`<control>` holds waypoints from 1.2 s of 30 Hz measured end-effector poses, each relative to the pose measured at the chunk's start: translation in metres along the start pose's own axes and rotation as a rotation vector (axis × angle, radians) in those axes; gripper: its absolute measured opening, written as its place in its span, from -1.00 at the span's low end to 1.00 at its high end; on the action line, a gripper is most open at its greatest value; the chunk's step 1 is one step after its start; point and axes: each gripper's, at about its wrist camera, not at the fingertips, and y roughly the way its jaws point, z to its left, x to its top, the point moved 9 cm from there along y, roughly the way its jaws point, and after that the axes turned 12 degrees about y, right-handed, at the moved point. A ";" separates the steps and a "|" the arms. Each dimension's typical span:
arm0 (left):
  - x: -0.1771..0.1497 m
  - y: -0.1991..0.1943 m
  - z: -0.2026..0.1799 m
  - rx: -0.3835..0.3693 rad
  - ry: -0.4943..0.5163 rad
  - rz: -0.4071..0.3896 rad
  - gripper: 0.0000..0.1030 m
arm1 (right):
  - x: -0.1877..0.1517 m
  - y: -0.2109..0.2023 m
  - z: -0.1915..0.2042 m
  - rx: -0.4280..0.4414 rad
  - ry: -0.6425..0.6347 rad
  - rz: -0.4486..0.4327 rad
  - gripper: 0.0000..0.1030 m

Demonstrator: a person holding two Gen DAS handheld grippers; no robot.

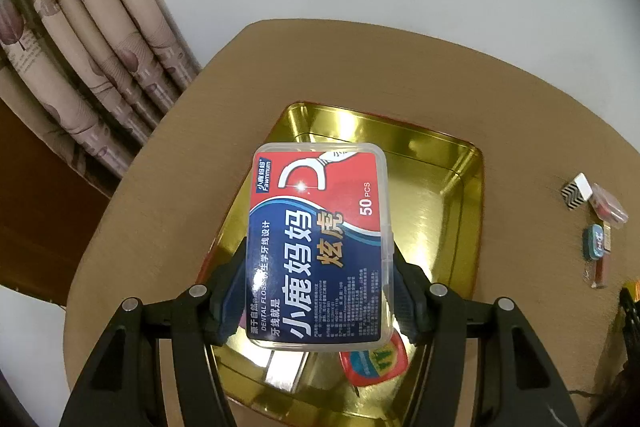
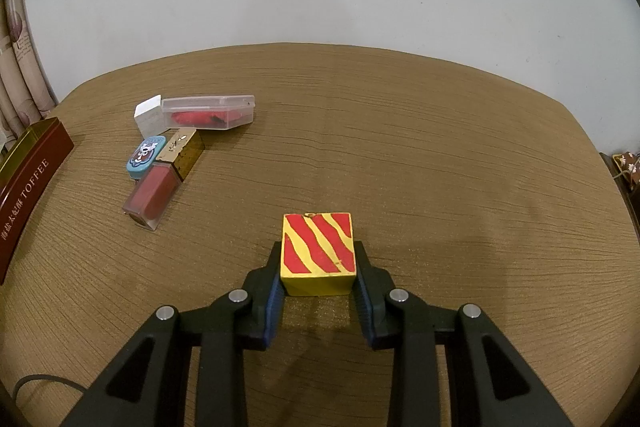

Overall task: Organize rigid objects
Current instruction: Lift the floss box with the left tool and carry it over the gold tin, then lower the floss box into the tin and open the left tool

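Note:
My left gripper (image 1: 318, 291) is shut on a clear dental floss box (image 1: 318, 243) with a red and blue label, held above the gold tin tray (image 1: 436, 195). Inside the tray lie a red-rimmed oval tin (image 1: 376, 361) and a silvery flat piece (image 1: 286, 365), both partly hidden under the box. In the right wrist view my right gripper (image 2: 318, 267) is shut on a yellow block with red stripes (image 2: 318, 251), just above the brown table (image 2: 440, 155).
A cluster of small items lies on the table: a white block (image 2: 149, 115), a clear case with red contents (image 2: 208, 117), a blue oval tin (image 2: 146, 155), a gold and red lipstick-like box (image 2: 164, 179). The toffee tin's red wall (image 2: 30, 187) stands at the left. A curtain (image 1: 80, 47) hangs behind.

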 end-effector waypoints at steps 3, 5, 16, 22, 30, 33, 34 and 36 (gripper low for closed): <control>0.002 0.004 0.003 -0.004 0.000 0.004 0.10 | 0.000 0.000 0.000 0.000 0.001 0.000 -0.38; 0.003 0.007 0.004 -0.007 0.000 0.006 0.10 | 0.000 0.000 0.000 0.000 0.000 0.000 -0.37; 0.010 0.035 0.011 0.002 0.000 0.054 0.10 | 0.000 0.000 0.000 -0.003 0.000 -0.002 -0.38; 0.007 0.048 0.011 -0.013 0.003 0.067 0.10 | 0.000 -0.001 0.000 -0.005 -0.003 -0.002 -0.38; 0.007 0.054 0.008 -0.017 0.023 0.066 0.10 | 0.000 -0.001 0.000 -0.006 -0.003 -0.003 -0.38; 0.005 0.057 0.007 -0.019 0.019 0.060 0.11 | 0.000 -0.001 0.000 -0.006 -0.003 -0.003 -0.38; 0.006 0.057 0.006 -0.023 0.020 0.056 0.11 | 0.000 -0.001 0.001 -0.006 -0.003 -0.003 -0.38; 0.005 0.058 0.006 -0.025 0.022 0.055 0.11 | 0.000 -0.001 0.001 -0.008 -0.004 -0.004 -0.38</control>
